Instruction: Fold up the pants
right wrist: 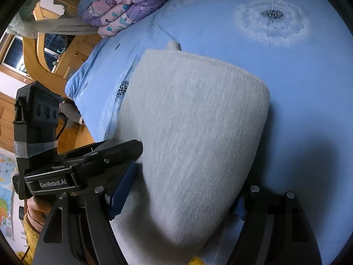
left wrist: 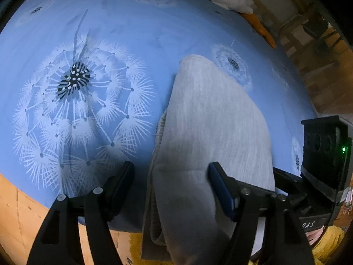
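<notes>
the grey pants (right wrist: 194, 137) lie folded on the blue bedsheet (right wrist: 297, 110), which is printed with white dandelion heads. the right gripper (right wrist: 178, 201) hangs over the near end of the pants with its jaws spread wide, one blue-padded finger at each side of the cloth, not pressing it. at the left the other gripper (right wrist: 88, 161) reaches in beside the pants, held by a hand (right wrist: 35, 212) in a yellow sleeve. a purple and pink quilt (right wrist: 119, 6) sits bunched at the far end of the bed, next to a wooden frame (right wrist: 37, 50).
</notes>
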The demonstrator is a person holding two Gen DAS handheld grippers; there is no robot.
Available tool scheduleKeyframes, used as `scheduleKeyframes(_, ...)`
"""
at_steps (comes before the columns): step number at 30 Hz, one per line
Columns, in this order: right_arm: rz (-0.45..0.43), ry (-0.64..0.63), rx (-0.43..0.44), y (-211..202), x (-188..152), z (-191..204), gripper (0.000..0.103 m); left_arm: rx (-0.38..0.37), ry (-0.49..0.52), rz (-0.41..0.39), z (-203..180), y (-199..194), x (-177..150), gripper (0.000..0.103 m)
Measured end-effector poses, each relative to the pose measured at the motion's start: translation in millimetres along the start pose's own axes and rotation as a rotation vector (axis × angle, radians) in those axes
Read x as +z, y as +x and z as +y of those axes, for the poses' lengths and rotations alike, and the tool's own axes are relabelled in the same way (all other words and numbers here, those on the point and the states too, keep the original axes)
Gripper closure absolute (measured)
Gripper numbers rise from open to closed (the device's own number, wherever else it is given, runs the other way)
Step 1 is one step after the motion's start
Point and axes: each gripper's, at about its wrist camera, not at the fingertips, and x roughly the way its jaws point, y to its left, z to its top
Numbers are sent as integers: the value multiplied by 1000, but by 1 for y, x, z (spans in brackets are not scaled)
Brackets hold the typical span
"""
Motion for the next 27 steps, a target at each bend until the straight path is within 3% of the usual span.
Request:
scheduleKeyframes(8,10,70,-4,-2,4,-4,38,-46,-46,-19,-2,3,-4,31)
scheduleKeyframes(11,13,68,-7,-4,6,-3,51,-92,-46,-27,-3,1,-7,47)
scheduleKeyframes(15,-8,49,7,-14,4,0,68,-114,-70,-57,-2,-4,-13,52)
scheduleKeyframes(22,-31,24,27,-34,5,9,72,-172,-110,-97,5,-24,-25,57)
scheduleKeyframes(27,-45,0,35,-54,3,9,73,-191,-98,-105,-10,-35,-30,57)
